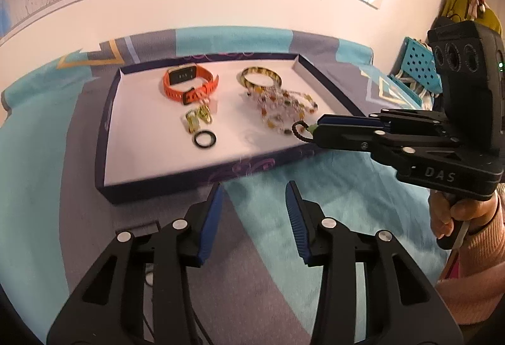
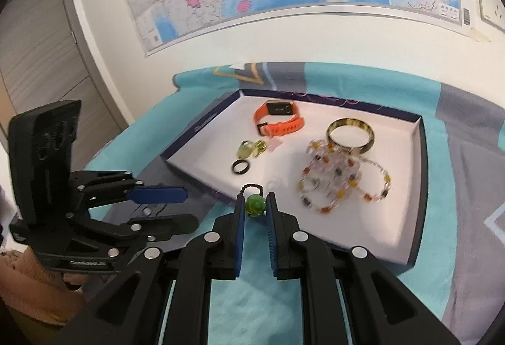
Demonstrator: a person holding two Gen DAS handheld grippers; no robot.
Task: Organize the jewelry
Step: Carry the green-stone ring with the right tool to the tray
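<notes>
The right tongs (image 2: 255, 203) are pinching a green glass bead (image 2: 255, 205) on a short black cord loop (image 2: 251, 187), holding it just at the near edge of the open tray (image 2: 195, 162), probably so the piece can be set down among the others. The left tongs (image 1: 254, 190) are standing spread with nothing between them, hanging over the teal and grey bedspread (image 1: 274, 212) just short of the tray's near wall, seemingly waiting out of the way.

Inside the tray, the jewelry is lying loosely grouped: an orange watch (image 2: 279, 117) at the far side, a tortoiseshell bangle (image 2: 350, 132) to its right, a tangle of beaded strands (image 2: 341, 177) in front of the bangle, a small yellow-green cluster (image 2: 252, 149), which could be earrings, and a black ring (image 2: 241, 166) nearest.

The right wrist view is showing the bead squarely between the blue pads, and a door (image 2: 41, 54) far left. The left wrist view is hiding most of the bead behind the closed fingers, leaving mainly the cord loop poking out, but it is showing the hand (image 1: 454, 215) and pink sleeve (image 1: 476, 256) holding the right tool, and a perforated teal basket (image 1: 418, 61) beyond.
</notes>
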